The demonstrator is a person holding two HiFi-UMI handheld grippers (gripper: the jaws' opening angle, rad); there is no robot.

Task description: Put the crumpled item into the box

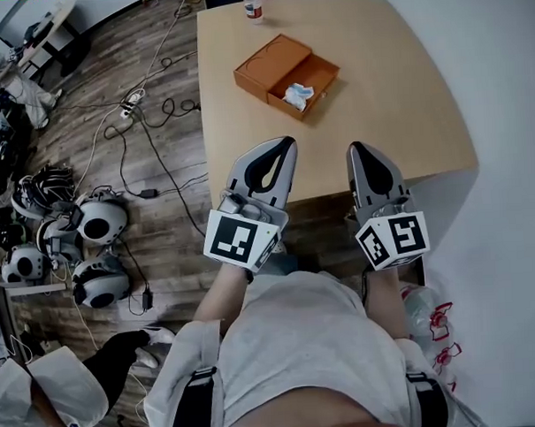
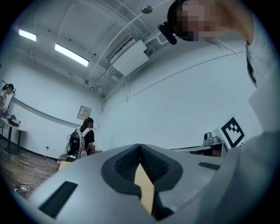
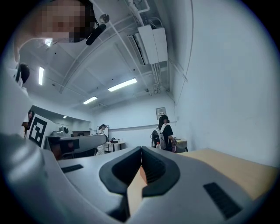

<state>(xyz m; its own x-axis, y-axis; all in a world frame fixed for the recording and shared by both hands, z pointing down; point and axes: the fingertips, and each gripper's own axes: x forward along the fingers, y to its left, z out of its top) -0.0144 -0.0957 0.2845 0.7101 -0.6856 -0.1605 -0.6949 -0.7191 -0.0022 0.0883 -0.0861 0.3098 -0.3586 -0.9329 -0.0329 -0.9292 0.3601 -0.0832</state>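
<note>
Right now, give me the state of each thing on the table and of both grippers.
Box: open.
Crumpled item: lying inside the box.
Bottle: upright, at the table's far edge.
Left gripper: shut, empty.
Right gripper: shut, empty.

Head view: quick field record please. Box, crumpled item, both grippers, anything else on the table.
box: orange box, open, far half of the table
crumpled item: white crumpled item, lying inside the box's open compartment
left gripper: left gripper at the table's near edge, jaws together, nothing held
right gripper: right gripper beside it, jaws together, nothing held
other: bottle at the far edge
task state: item looks already in the box
</note>
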